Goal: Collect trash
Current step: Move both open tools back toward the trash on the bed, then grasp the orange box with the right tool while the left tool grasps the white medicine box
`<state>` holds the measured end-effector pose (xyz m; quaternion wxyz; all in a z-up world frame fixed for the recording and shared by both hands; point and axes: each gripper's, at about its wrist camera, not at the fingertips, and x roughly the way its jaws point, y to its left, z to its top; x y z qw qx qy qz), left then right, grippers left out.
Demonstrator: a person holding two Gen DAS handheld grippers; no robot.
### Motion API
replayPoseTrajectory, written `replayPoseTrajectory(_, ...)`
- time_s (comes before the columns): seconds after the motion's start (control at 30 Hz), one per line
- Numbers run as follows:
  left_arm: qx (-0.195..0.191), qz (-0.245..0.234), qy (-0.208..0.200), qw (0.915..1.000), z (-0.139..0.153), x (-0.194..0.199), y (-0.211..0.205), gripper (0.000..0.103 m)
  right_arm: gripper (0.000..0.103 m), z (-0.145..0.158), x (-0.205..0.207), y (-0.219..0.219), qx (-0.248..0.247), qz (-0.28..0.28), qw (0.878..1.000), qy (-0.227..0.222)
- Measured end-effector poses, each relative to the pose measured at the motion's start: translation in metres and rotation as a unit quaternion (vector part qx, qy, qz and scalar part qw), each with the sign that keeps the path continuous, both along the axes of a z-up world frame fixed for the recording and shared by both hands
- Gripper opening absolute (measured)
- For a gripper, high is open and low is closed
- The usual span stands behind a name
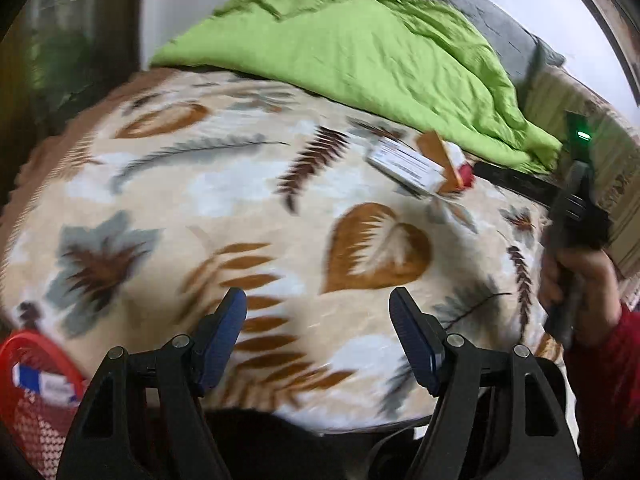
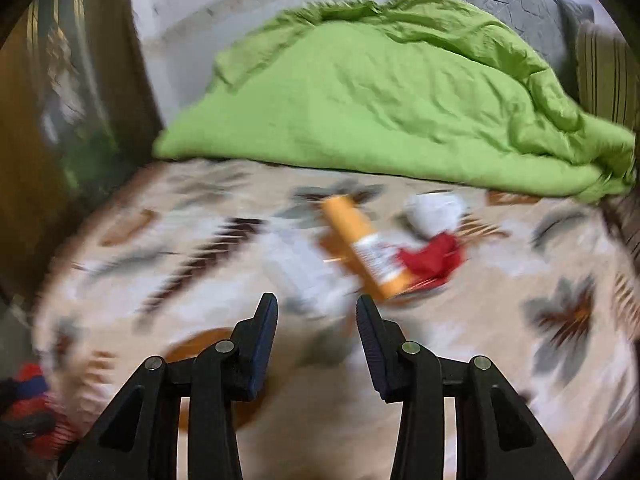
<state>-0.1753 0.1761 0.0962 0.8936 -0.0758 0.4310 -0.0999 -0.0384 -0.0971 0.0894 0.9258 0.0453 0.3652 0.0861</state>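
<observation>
Jaws of both the left gripper (image 1: 318, 306) and right gripper (image 2: 317, 312) stood open, empty, above the bed (image 1: 200, 200); the orange box's (image 2: 366, 246) label was blurred, unreadable

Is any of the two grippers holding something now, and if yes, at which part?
Nothing is held. The left gripper is open over the blanket, and the right gripper is open, short of the orange box.

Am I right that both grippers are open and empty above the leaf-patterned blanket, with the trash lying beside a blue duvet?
Not quite: the duvet is green, as the right wrist view shows. The left gripper and right gripper are indeed open and empty above the leaf-patterned blanket, with the trash beside it.
</observation>
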Motion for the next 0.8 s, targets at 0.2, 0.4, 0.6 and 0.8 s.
replayPoseTrajectory(0.2,0.004,-0.027,0.014,0.9995,-0.009,0.041,-0.037,0.073,0.044,-0.022,0.049,-0.022,-0.015,0.001,1.000,0.013)
replayPoseTrajectory(0.4,-0.020,-0.038,0.038,0.9984,-0.018,0.071,-0.053,0.073,0.037,-0.044,0.075,-0.009,-0.045,0.030,0.998,0.019)
replayPoseTrajectory(0.6,-0.017,-0.037,0.036,0.9985,-0.020,0.088,-0.053,0.073,0.031,-0.040,0.057,-0.001,0.010,0.040,0.999,0.023)
replayPoseTrajectory(0.8,-0.027,-0.015,0.043,0.9986,-0.019,0.098,-0.038,0.073,0.025,-0.040,0.021,0.020,0.172,0.092,0.980,0.048)
